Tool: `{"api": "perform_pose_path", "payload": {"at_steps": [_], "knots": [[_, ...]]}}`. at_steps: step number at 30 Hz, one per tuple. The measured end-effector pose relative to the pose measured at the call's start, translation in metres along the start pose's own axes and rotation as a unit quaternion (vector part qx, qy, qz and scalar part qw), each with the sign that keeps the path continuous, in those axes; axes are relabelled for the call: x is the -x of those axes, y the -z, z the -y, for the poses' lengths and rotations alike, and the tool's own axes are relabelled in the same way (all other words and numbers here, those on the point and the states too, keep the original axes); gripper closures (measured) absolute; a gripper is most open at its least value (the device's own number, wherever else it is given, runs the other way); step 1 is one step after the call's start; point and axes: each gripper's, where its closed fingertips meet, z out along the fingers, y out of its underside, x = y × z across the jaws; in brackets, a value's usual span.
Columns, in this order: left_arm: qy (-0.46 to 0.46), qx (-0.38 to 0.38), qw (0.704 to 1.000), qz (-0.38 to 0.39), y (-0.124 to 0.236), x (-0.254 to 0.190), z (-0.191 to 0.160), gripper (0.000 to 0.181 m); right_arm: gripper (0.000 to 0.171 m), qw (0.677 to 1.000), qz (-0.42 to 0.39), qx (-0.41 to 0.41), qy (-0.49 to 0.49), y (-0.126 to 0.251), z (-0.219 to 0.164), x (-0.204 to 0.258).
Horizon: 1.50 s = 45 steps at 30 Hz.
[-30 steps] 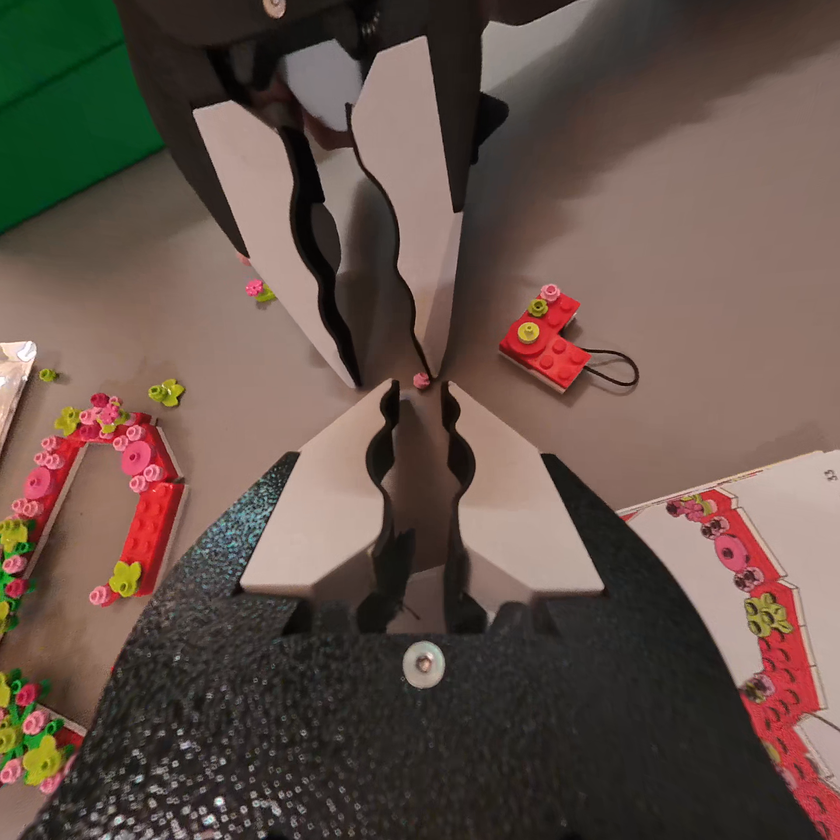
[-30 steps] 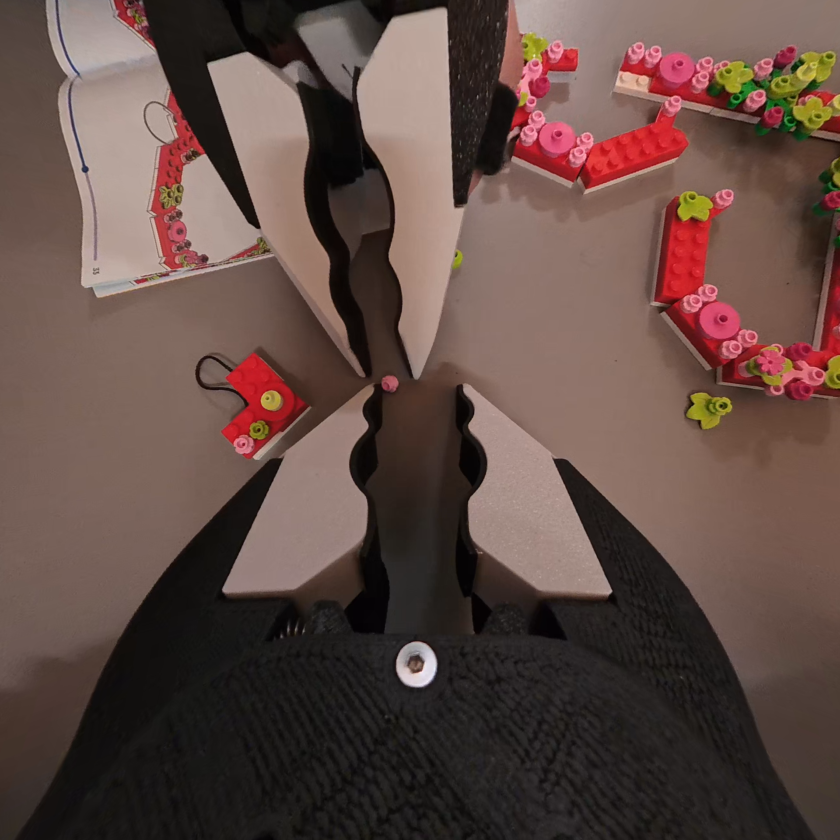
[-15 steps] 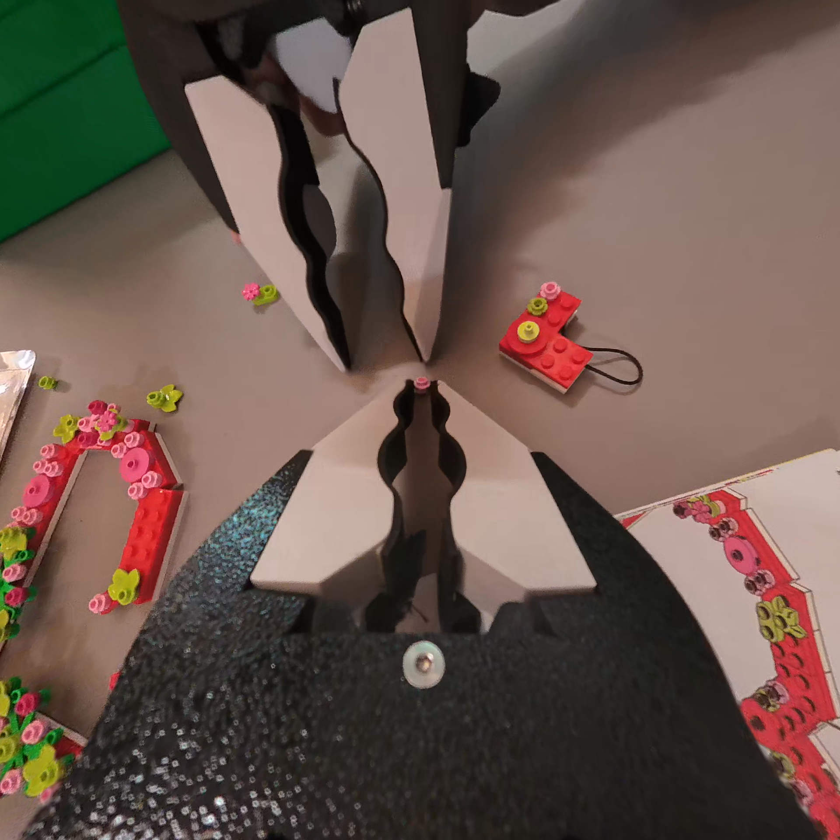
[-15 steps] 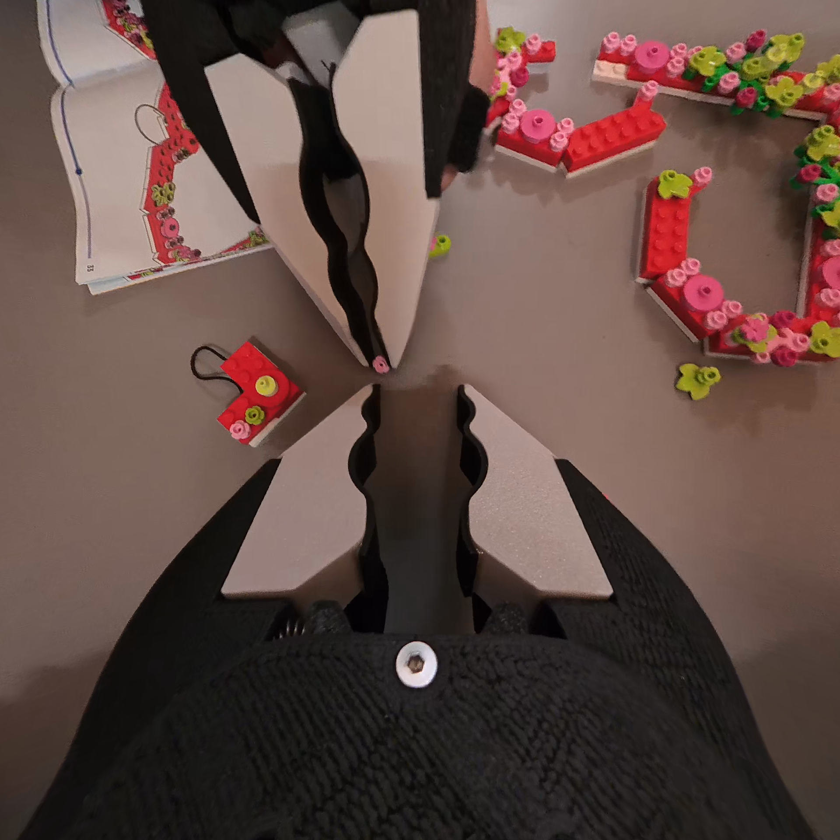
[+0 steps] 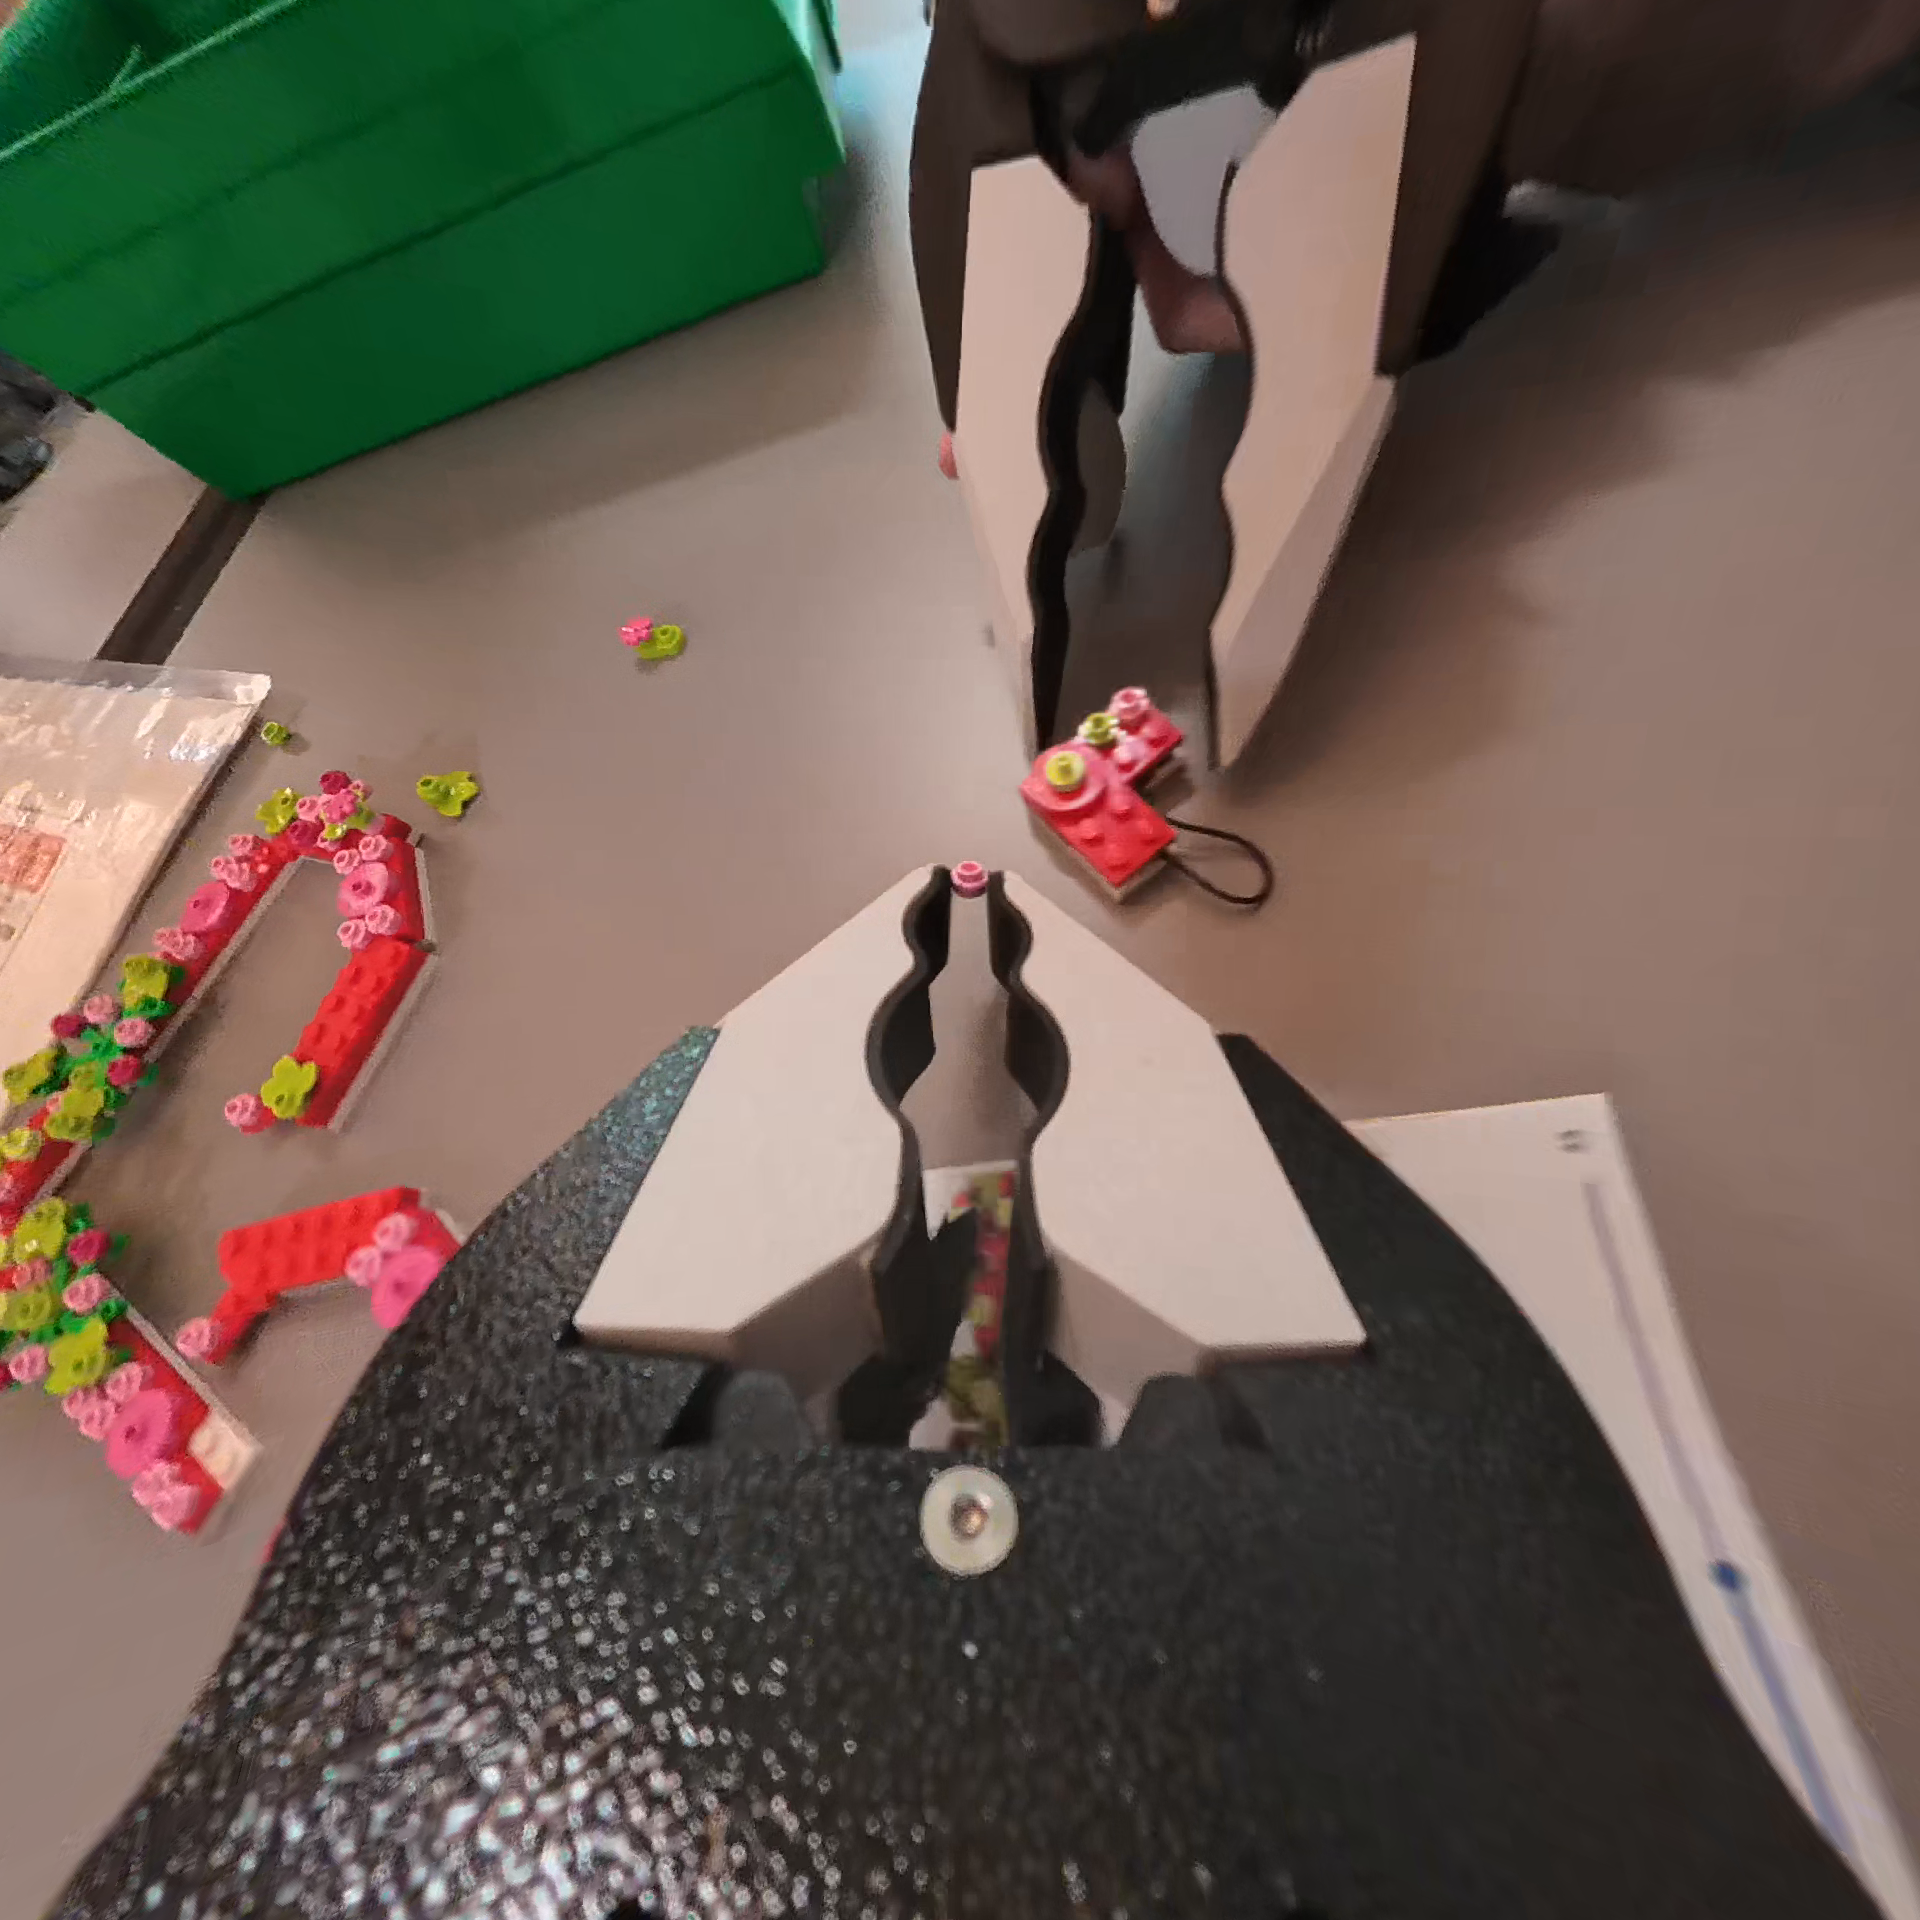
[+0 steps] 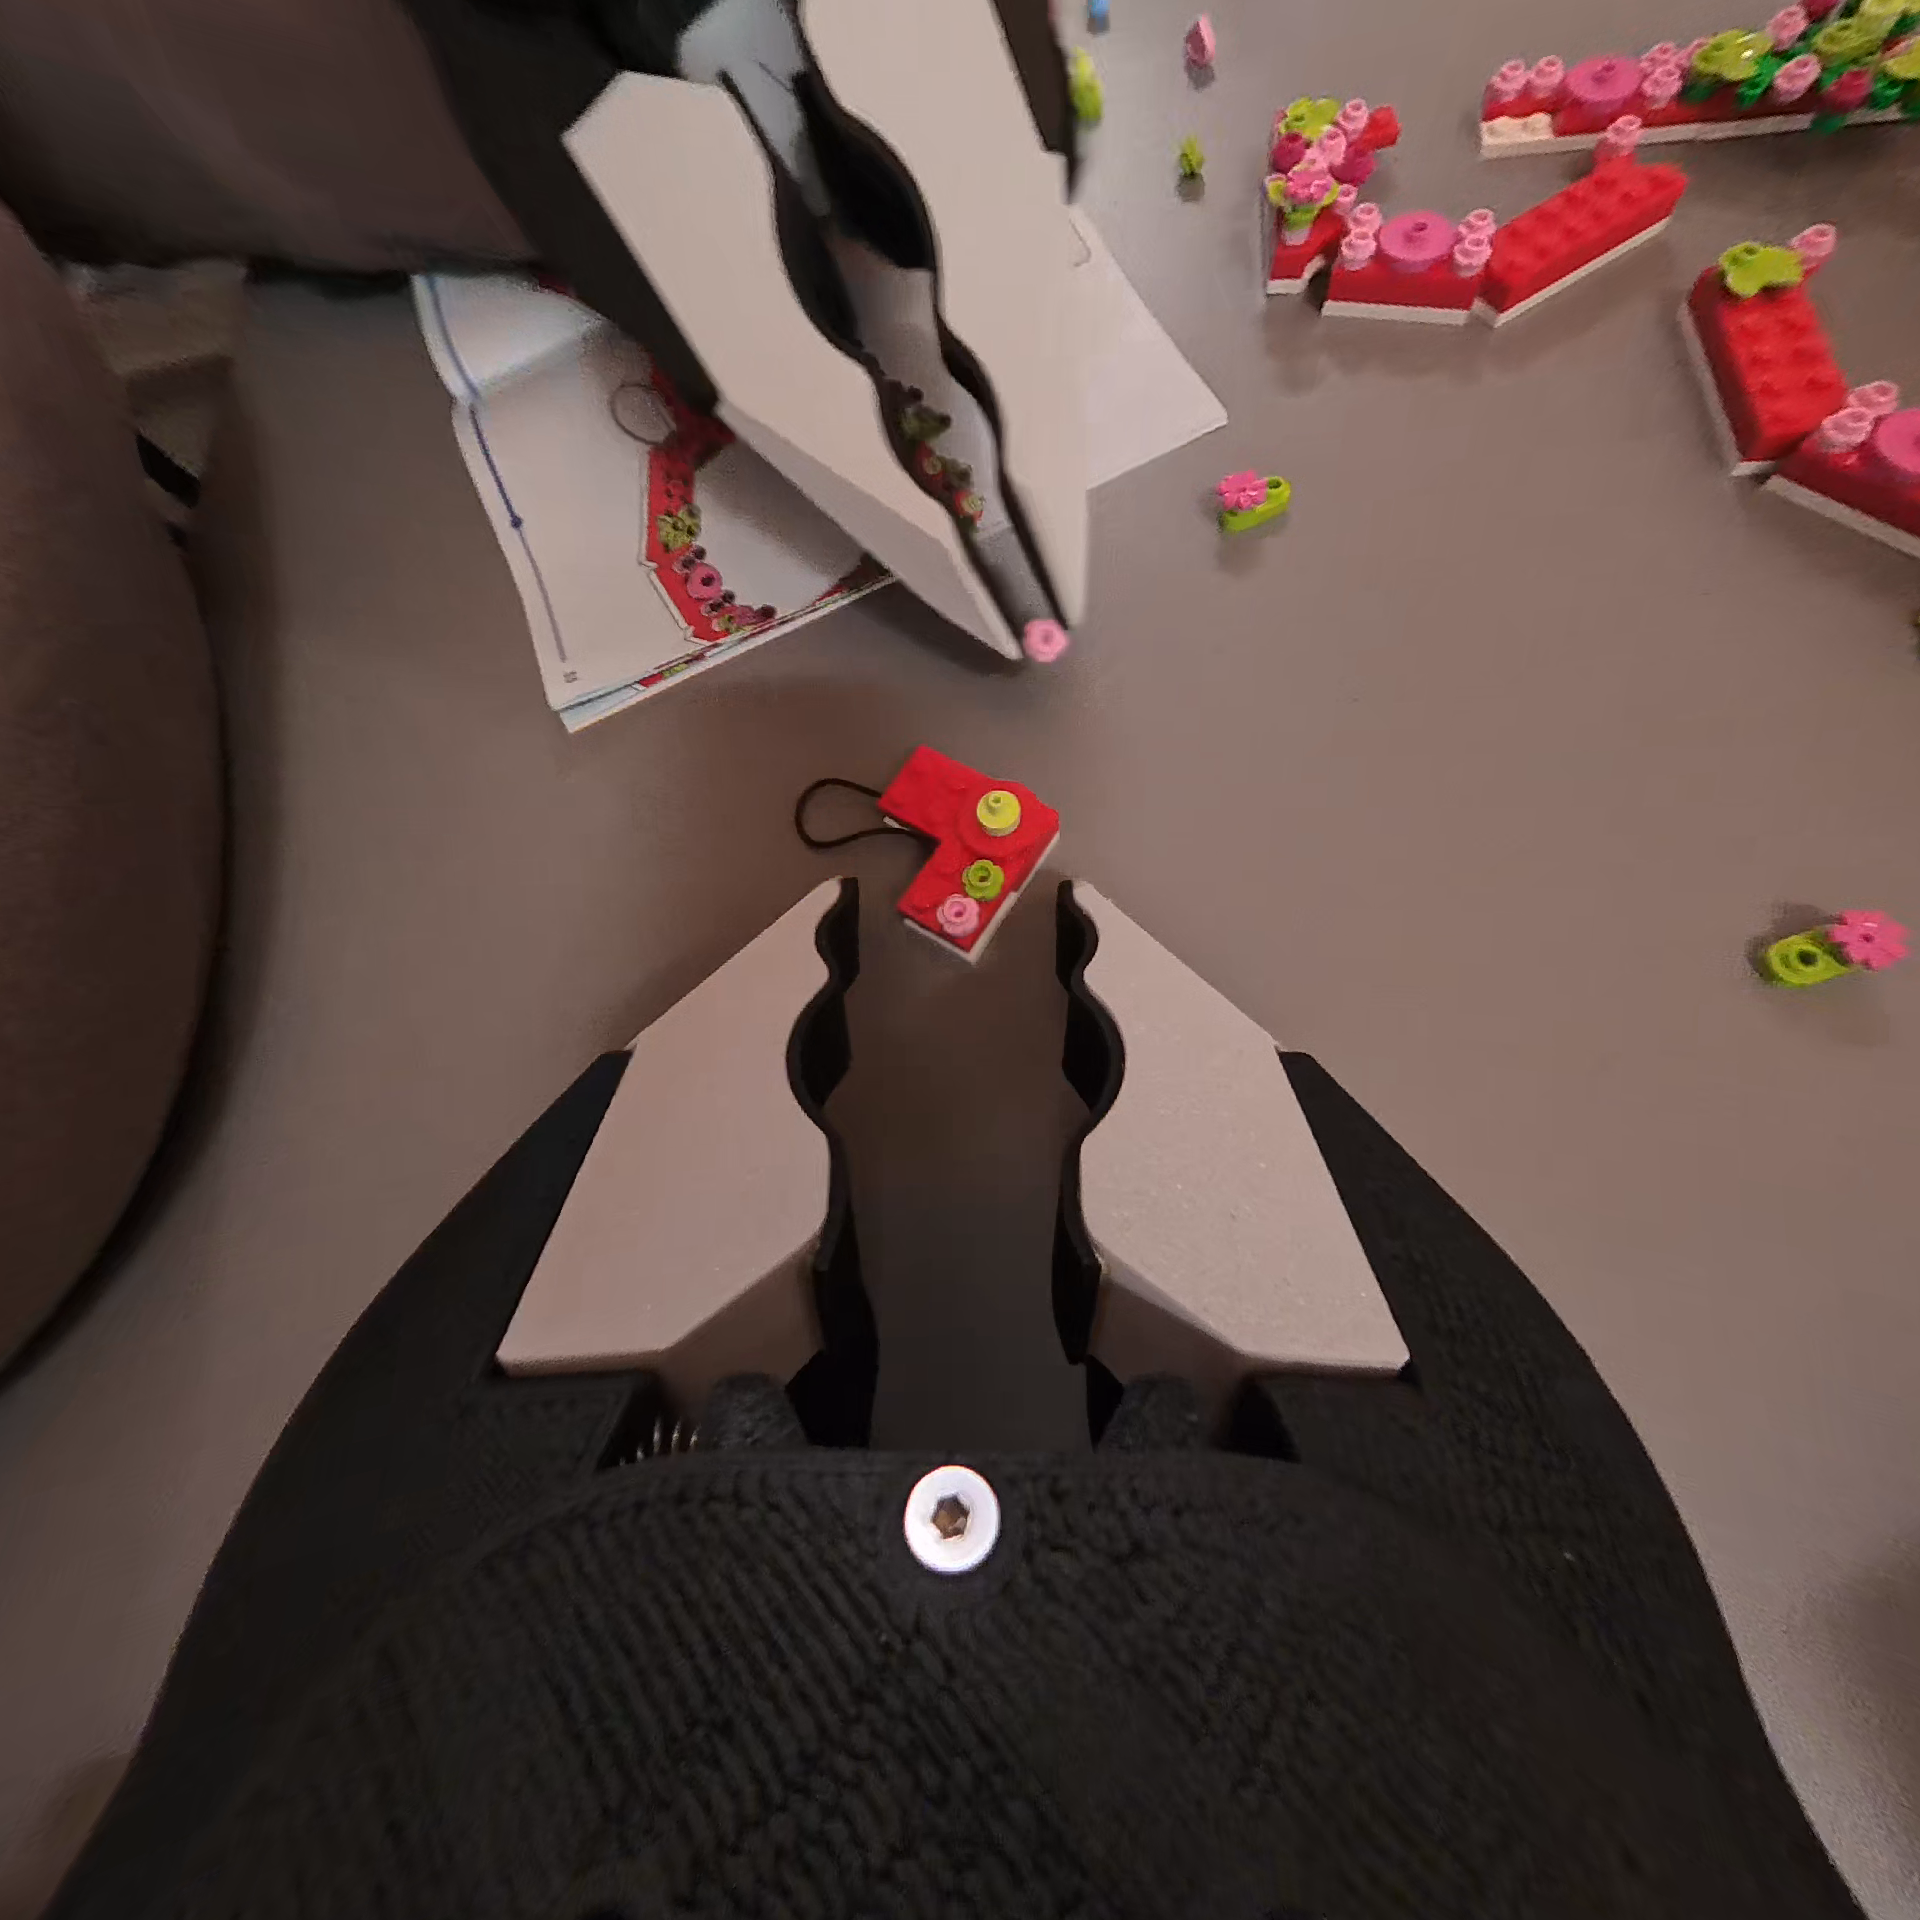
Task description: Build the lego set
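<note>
left gripper (image 5: 967,879) pinches a pink stud (image 5: 968,878) at its tips, raised just short of the red corner piece (image 6: 971,858), probably to seat it there. right gripper (image 6: 956,902), jaws spread and empty, straddles that piece's near end, likely to brace it.

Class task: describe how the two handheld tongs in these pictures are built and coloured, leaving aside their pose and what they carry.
Both look alike. The left tongs have a black, speckled, rough-textured body with one silver screw at its centre. Two pale grey, wedge-shaped fingers taper to points, each lined inside with a wavy black pad. The right tongs share that build, and a small metal spring shows beside the base of one finger. No cables or sleeves show.
</note>
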Motion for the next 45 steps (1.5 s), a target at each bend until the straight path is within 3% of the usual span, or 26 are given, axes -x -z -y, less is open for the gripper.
{"api": "perform_pose_path", "payload": {"at_steps": [9,19,26,45], "knots": [[0.072,0.009,0.996,0.059,0.003,-0.019,0.004,0.176,0.156,0.999,-0.049,0.008,0.003,-0.004,0.0,-0.004],[0.096,0.024,0.989,0.106,0.0,-0.026,0.003,0.176,0.156,0.998,-0.063,0.007,-0.006,-0.005,0.0,-0.005],[0.116,0.005,0.988,0.098,0.0,-0.03,0.008,0.176,0.156,0.998,-0.062,0.006,-0.011,-0.005,0.001,-0.005],[0.096,0.04,0.99,0.098,-0.003,-0.035,0.0,0.175,0.156,0.998,-0.062,0.006,-0.012,-0.005,0.001,-0.006]]}}
